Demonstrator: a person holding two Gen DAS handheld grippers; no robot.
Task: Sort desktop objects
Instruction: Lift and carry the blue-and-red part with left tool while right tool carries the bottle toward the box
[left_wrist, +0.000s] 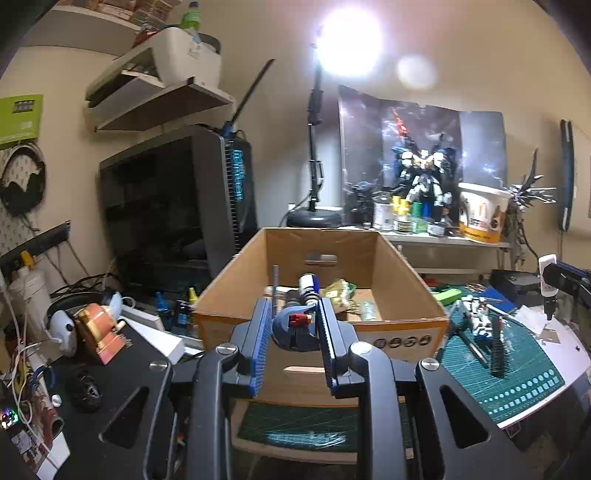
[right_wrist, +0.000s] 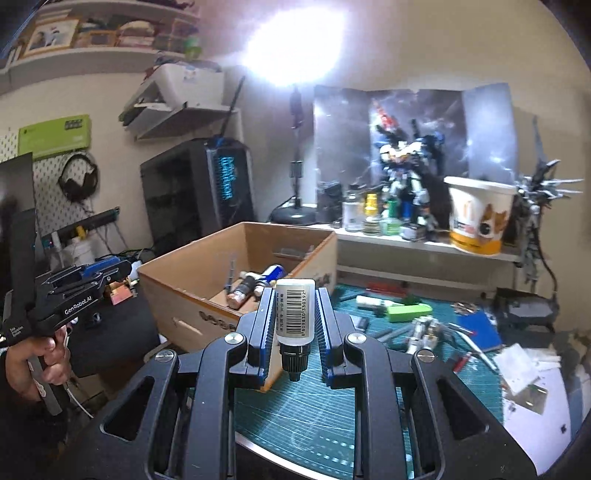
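My left gripper (left_wrist: 293, 306) is shut on a rounded blue model part with a red piece (left_wrist: 295, 330), held just before the near rim of an open cardboard box (left_wrist: 399, 326). Inside the box lie a blue-and-white cylinder (left_wrist: 308, 284), a yellow-green packet (left_wrist: 340, 291) and a small clear bottle (left_wrist: 367, 310). My right gripper (right_wrist: 295, 295) is shut on a white bottle with a barcode label (right_wrist: 293, 314), its black cap pointing back at the camera, to the right of the box (right_wrist: 177, 299). The right wrist view shows the left gripper (right_wrist: 123, 266) in a hand (right_wrist: 48, 362).
A green cutting mat (right_wrist: 325, 398) to the right of the box carries a white robot model (right_wrist: 424, 328), a green block (right_wrist: 408, 312) and tools. Behind it a shelf holds paint bottles and a paper bucket (right_wrist: 476, 218). A dark PC case (left_wrist: 177, 206) and white headphones (left_wrist: 62, 325) are left.
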